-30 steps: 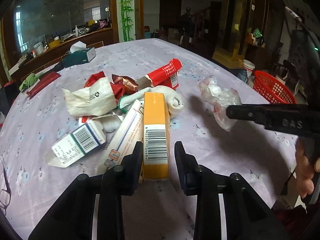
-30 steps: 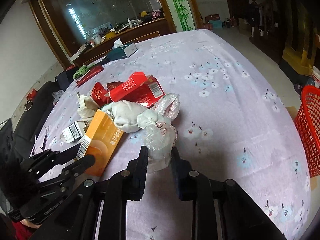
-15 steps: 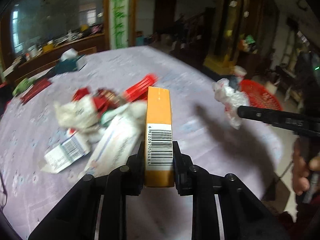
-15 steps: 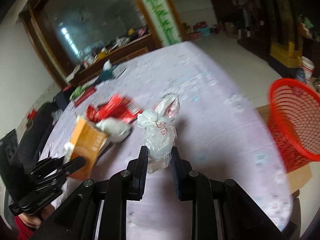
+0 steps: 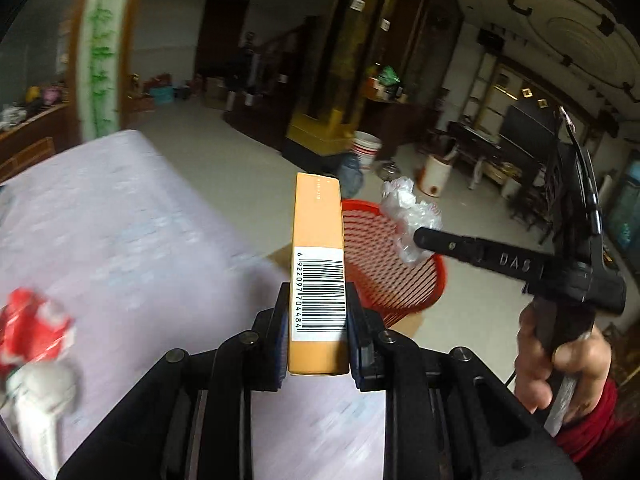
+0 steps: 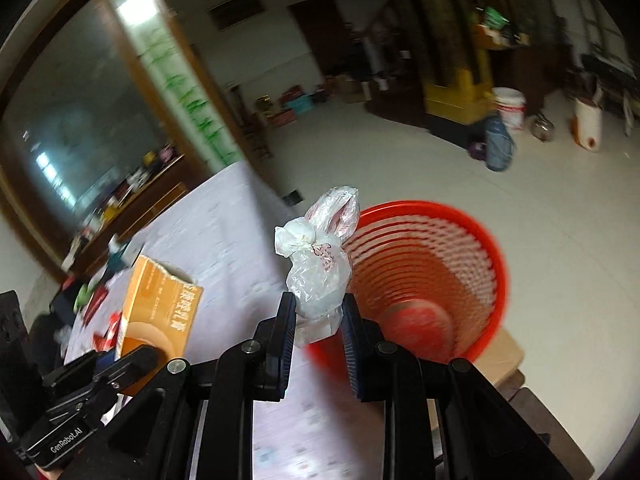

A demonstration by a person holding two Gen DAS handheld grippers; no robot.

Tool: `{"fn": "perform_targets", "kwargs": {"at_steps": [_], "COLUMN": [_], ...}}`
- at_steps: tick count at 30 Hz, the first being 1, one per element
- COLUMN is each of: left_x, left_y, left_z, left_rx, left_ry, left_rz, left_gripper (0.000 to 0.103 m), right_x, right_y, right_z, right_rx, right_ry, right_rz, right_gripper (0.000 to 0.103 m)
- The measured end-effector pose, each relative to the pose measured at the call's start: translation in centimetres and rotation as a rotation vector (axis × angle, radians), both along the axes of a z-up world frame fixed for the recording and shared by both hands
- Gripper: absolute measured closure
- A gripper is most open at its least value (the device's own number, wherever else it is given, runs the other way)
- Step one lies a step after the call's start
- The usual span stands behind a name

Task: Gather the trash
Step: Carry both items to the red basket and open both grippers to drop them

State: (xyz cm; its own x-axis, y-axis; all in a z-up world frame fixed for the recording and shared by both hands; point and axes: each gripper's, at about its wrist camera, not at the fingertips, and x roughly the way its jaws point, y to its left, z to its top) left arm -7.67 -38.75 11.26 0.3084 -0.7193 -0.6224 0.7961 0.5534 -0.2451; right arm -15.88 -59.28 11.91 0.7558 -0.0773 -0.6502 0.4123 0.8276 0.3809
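My left gripper is shut on an orange box with a barcode, held in the air above the table's edge. The same orange box shows at the lower left of the right wrist view. My right gripper is shut on a crumpled clear plastic bag, lifted near the rim of a red mesh basket on the floor. In the left wrist view the plastic bag hangs over the red basket, with the right gripper held by a hand.
The table with a pale floral cloth still carries red wrappers and white trash at the left. Under the basket lies a cardboard sheet. Buckets and furniture stand across the tiled floor.
Both grippers have lifted their loads off the table and swung right toward the red basket. The left gripper went from open around the orange box to shut on it.
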Motion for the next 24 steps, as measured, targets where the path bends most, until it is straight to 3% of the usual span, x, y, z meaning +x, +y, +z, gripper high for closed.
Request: {"fn": "perform_targets", "kwargs": {"at_steps": [6,8,9,14,16,24], "left_x": [0.3,0.8,1.0,0.4,0.1,0.0], "left_y": [-7.6,-8.5,-8.5,-6.5,-4.1,5.3], "left_z": [-1.2,-1.6,-1.8,-1.2,-0.6,0.0], "left_rx": [0.026,0.037,0.024,0.017,0.009,0.033], "left_ry": [0.028,0.049,0.062,0.041,0.03,-0.038], "left_rz": [-0.04,-0.011,0.003,0.017,0.031,0.159], "left_gripper": [0.078,0.047,0.046,0.045,0.045,0.043], "right_x": [0.8,0.8,0.6,-0.3,-0.4,1.7], "right_y": [-4.8,-5.6,-5.7,-5.2,-3.9,4.9], "right_z": [-1.3,-1.6,-1.6,-1.2,-0.8,-0.7], "right_rx": [0.017,-0.006,-0.011,-0.028,-0.015,-0.006], "right_ry": [0.051,0.069,0.065,0.039,0.017,0.004], "right_rz": [-0.065,-0.084,-0.092,-0.09,-0.058,0.152], "right_gripper": [0.075,0.063,0.057,0.056,0.048,0.044]}}
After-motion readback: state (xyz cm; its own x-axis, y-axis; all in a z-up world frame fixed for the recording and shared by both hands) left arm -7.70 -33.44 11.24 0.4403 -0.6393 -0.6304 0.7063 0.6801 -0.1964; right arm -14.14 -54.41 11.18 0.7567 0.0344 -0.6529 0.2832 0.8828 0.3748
